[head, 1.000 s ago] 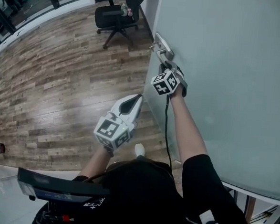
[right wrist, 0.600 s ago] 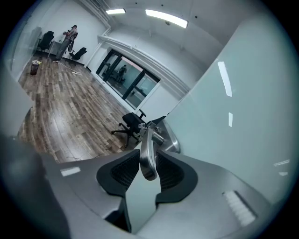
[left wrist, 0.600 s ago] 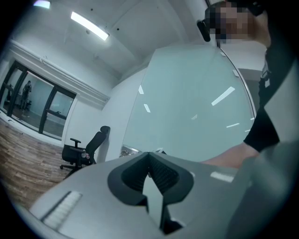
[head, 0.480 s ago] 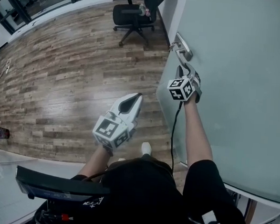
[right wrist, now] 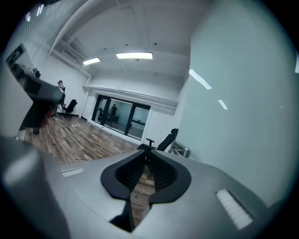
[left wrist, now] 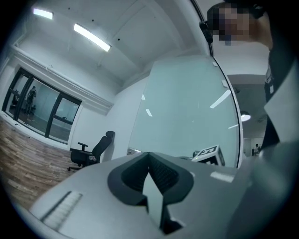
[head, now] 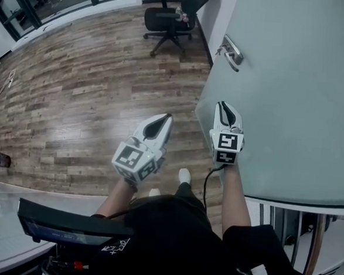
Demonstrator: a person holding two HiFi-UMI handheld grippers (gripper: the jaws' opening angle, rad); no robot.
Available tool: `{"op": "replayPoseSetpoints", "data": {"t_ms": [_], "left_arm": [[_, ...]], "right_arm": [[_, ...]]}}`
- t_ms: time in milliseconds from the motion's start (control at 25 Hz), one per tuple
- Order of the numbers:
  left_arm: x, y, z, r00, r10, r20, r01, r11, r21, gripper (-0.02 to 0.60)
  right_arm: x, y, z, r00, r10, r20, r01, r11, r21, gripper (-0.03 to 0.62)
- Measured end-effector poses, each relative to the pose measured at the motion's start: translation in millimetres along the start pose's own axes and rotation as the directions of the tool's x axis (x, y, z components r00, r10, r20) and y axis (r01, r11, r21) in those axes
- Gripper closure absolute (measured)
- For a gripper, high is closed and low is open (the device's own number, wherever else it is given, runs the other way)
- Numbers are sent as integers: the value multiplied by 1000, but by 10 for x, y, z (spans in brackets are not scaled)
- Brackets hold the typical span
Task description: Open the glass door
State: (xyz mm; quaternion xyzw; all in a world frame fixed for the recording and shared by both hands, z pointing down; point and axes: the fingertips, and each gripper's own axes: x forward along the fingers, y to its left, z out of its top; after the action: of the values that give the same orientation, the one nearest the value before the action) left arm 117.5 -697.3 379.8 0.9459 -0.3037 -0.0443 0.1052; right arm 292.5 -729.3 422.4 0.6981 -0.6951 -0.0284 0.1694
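Head view: 2 grippers point(head: 165, 118) point(head: 223, 104), 1 glass door point(head: 293, 83).

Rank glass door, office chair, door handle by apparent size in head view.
1. glass door: fills most of the frame's right side.
2. office chair: far off at the top edge, so it looks small.
3. door handle: clearly smallest.

glass door point(head: 292, 95) on the right, handle point(head: 231, 51) on it — office chair point(head: 171, 19) behind, past the door's edge.
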Motion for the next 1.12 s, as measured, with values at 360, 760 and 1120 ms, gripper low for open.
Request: {"op": "replayPoseSetpoints", "data": {"t_ms": [360, 760, 1120], "left_arm": [[-185, -373, -2, 996, -84, 20, 85, 996, -18, 581], [-459, -963, 13, 994, -93, 52, 93, 996, 14, 581], [-841, -1754, -202, 999, -14, 36, 13, 999, 34, 581]], "right_arm": [[-946, 412, 282, 994, 45, 105, -62, 984, 169, 591], [-1709, 390, 160, 987, 102, 126, -130, 963, 237, 591], [-2555, 297, 1, 962, 205, 179, -243, 942, 229, 592]]}}
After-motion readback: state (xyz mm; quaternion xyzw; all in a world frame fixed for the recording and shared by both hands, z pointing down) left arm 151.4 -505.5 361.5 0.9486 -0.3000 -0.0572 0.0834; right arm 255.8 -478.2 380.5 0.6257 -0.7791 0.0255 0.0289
